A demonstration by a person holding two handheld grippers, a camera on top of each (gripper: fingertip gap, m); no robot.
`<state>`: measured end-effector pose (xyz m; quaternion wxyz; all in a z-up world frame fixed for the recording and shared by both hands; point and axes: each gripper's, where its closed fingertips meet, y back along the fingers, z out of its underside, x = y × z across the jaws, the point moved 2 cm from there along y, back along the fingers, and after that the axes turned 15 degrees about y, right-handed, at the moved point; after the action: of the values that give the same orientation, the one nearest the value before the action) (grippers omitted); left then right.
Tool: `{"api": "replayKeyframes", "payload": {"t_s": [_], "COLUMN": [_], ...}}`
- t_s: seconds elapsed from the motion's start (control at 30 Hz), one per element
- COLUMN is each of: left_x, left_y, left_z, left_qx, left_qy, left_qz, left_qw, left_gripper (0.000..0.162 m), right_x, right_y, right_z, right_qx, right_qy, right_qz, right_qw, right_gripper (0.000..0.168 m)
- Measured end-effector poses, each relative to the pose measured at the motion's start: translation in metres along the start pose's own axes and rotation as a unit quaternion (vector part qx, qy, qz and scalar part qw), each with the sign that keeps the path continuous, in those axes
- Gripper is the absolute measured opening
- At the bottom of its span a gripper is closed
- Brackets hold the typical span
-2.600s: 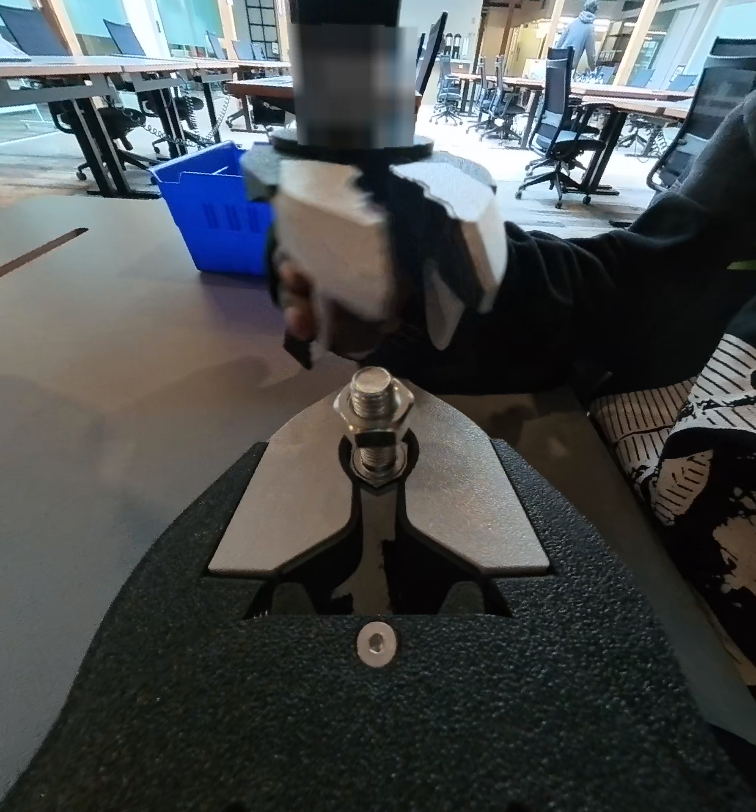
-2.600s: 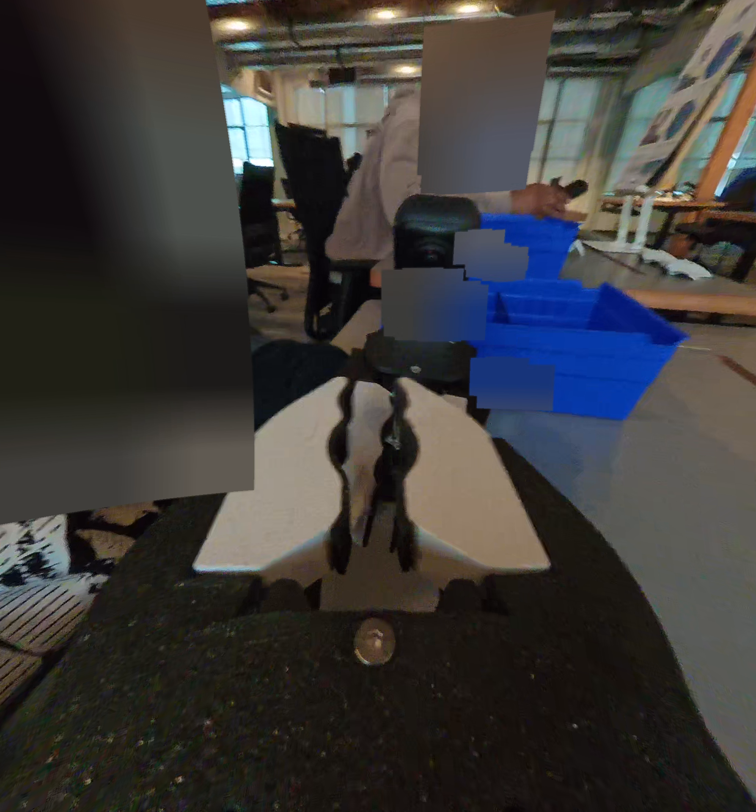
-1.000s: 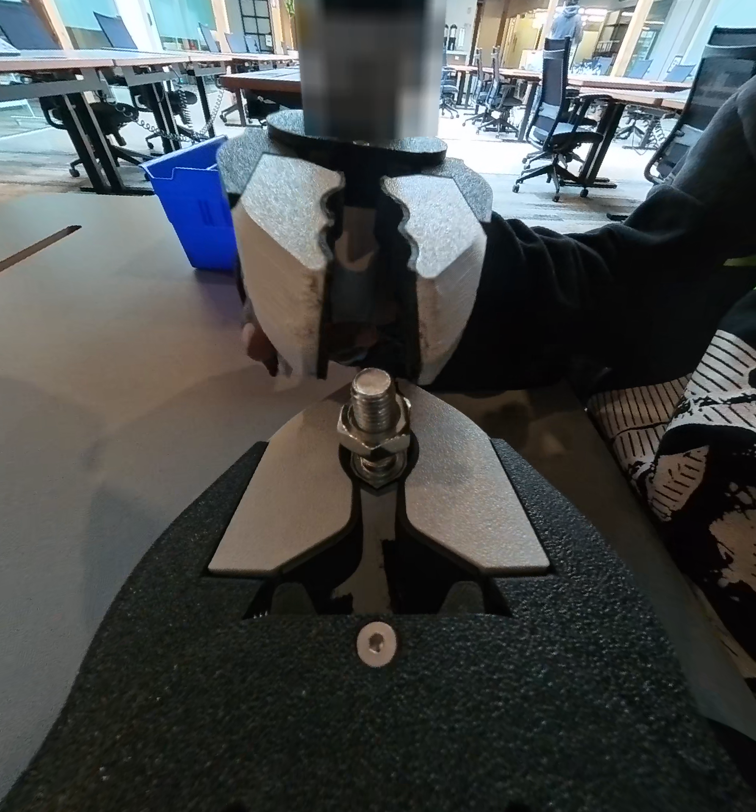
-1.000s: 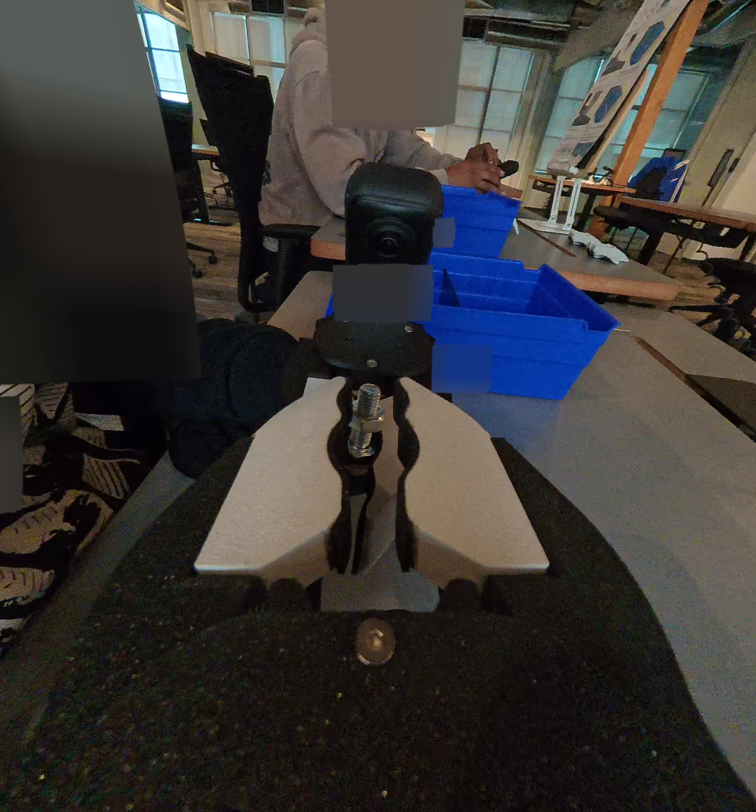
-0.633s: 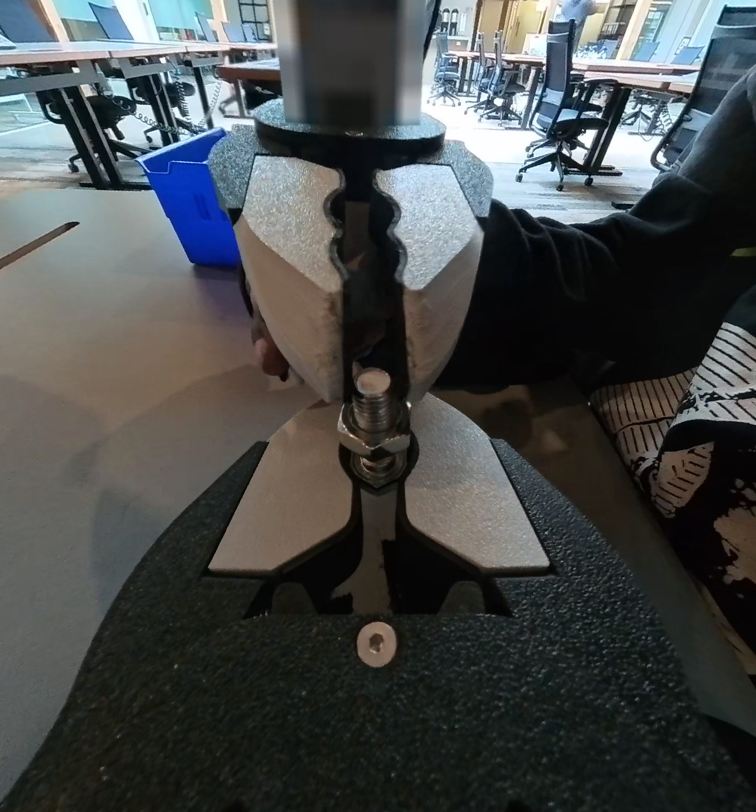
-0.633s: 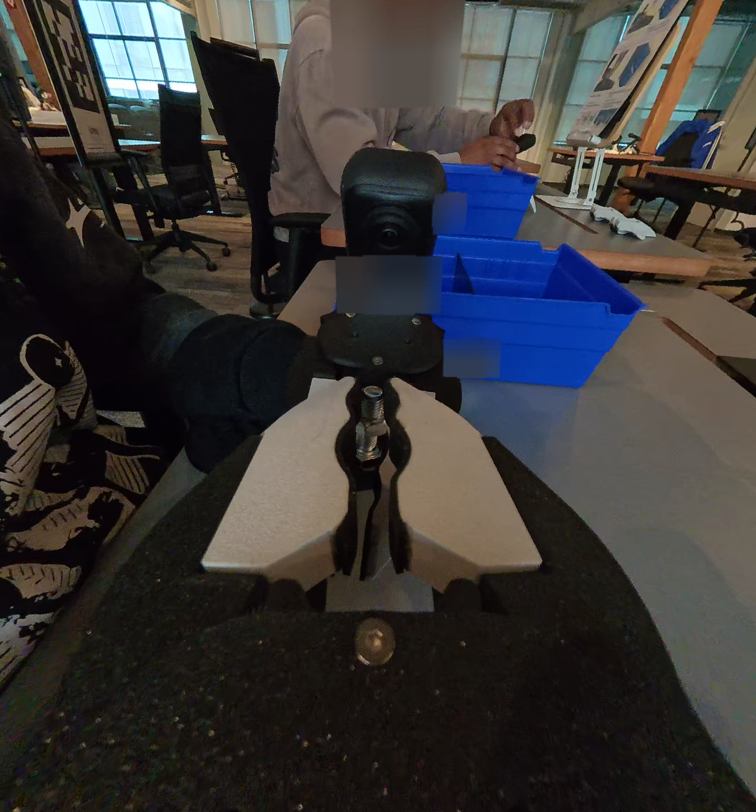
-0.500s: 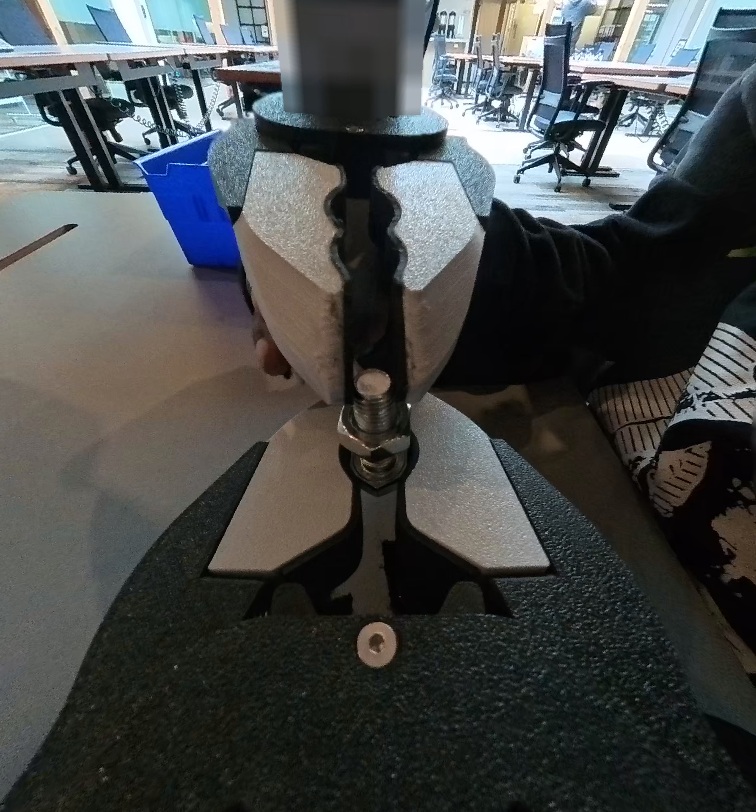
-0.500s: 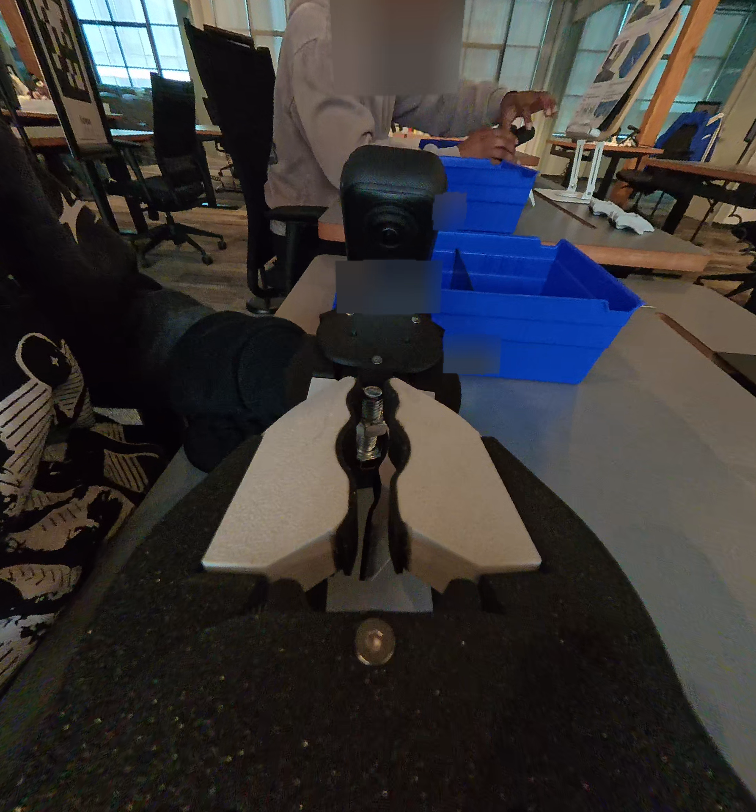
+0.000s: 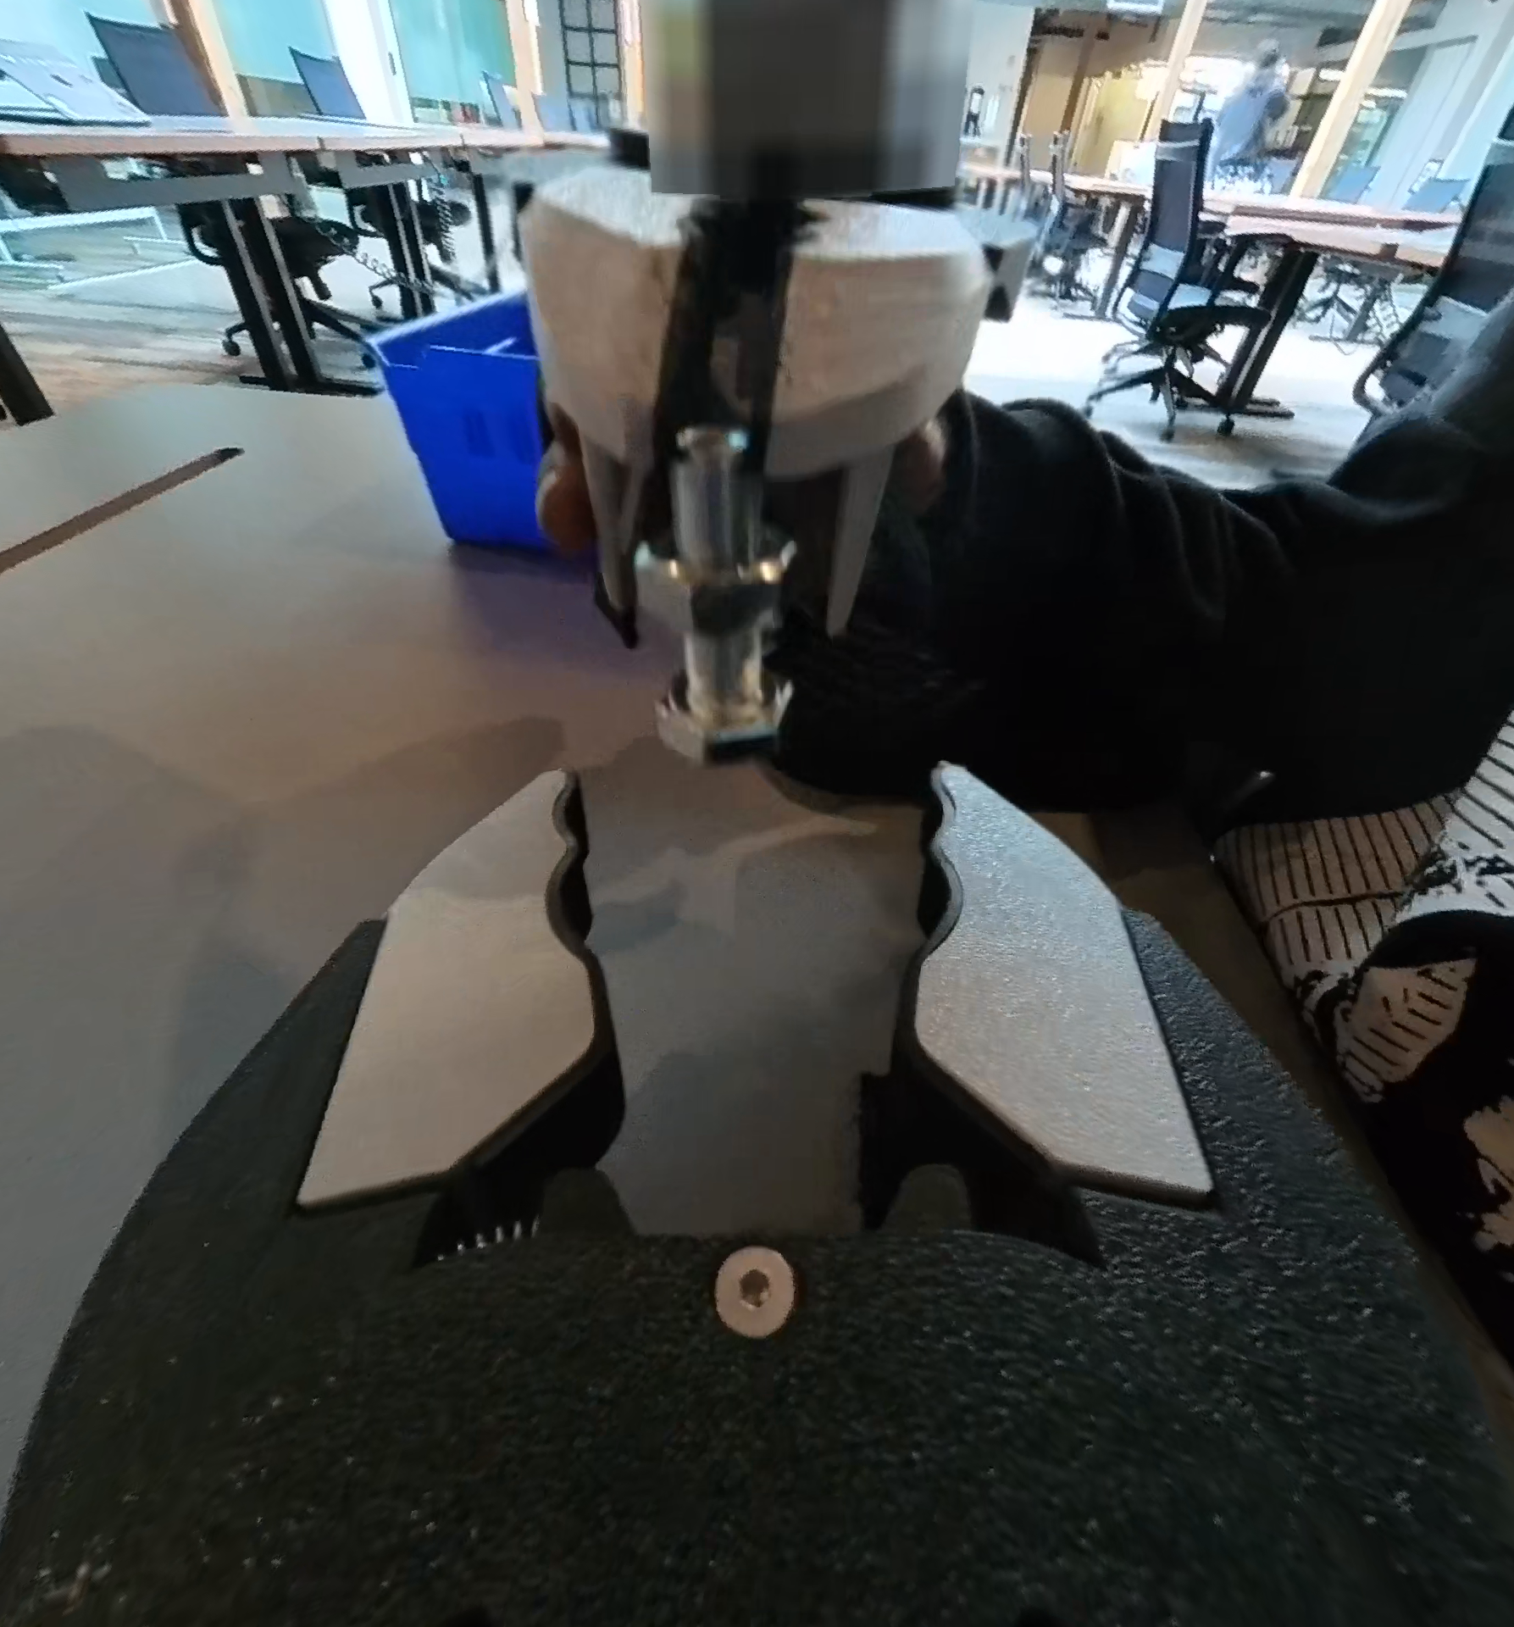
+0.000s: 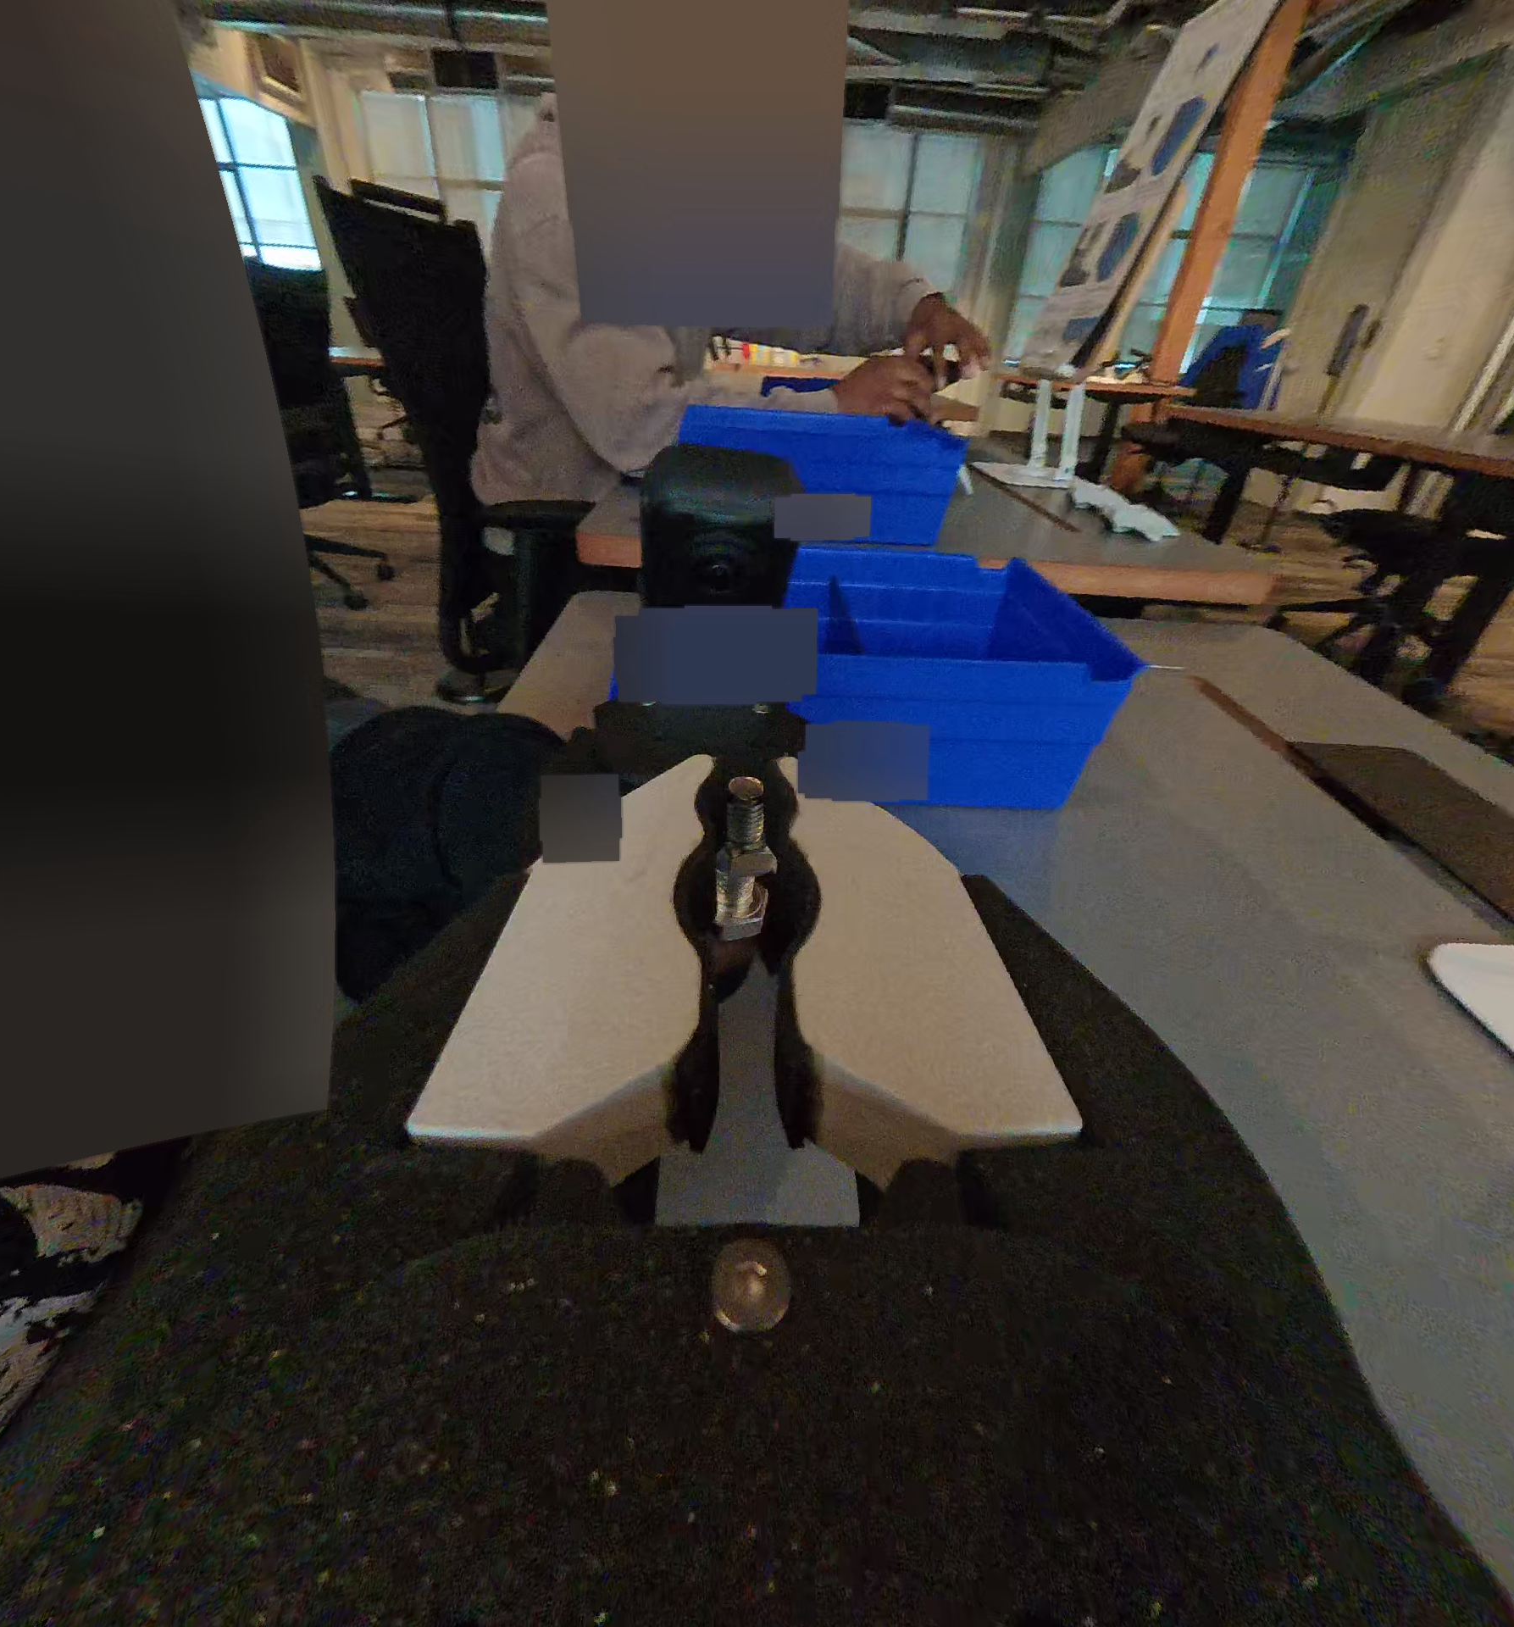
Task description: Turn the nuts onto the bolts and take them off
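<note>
A steel bolt (image 9: 713,528) with a hex nut (image 9: 713,572) partway up its thread stands upright just beyond my left fingertips. My left gripper (image 9: 753,784) is open wide and empty, its grey fingers (image 9: 471,1012) apart over the grey table. My right gripper (image 9: 727,563) faces it and grips the bolt around the nut, blurred by motion. In the right wrist view the right gripper (image 10: 749,775) is closed with the bolt (image 10: 742,828) and nut (image 10: 744,867) in the notch between its fingers. The left gripper's camera mount (image 10: 709,546) shows behind it.
A blue bin (image 9: 471,440) stands on the grey table (image 9: 207,704) behind the grippers, also in the right wrist view (image 10: 955,704). A white flat object (image 10: 1510,1004) lies at the right edge. A person sits at the table behind with another blue bin (image 10: 823,458). Spacing between my two grippers at the tips: around 8 centimeters.
My left gripper has opened and let go of the bolt. My right gripper has closed on it and now carries it, a little away from the left fingertips.
</note>
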<state>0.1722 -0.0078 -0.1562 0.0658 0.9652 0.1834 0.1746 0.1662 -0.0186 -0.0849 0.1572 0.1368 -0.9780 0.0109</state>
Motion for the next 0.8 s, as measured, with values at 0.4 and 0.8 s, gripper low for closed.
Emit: {"api": "replayKeyframes", "payload": {"t_s": [0.4, 0.8], "left_x": [-0.001, 0.002], "left_y": [0.007, 0.01], "left_z": [-0.007, -0.01], "left_qx": [0.037, 0.052], "left_qy": [-0.003, -0.013], "left_qz": [-0.008, -0.007], "left_qw": [0.999, 0.999], "left_gripper": [0.063, 0.057], "right_x": [0.07, 0.089], "right_y": [0.116, 0.362], "right_z": [-0.049, 0.015], "right_qx": [-0.098, -0.214], "right_qy": [-0.004, -0.113], "right_qz": [0.232, 0.558], "right_qw": [0.968, 0.794], "right_gripper": [0.006, 0.007]}}
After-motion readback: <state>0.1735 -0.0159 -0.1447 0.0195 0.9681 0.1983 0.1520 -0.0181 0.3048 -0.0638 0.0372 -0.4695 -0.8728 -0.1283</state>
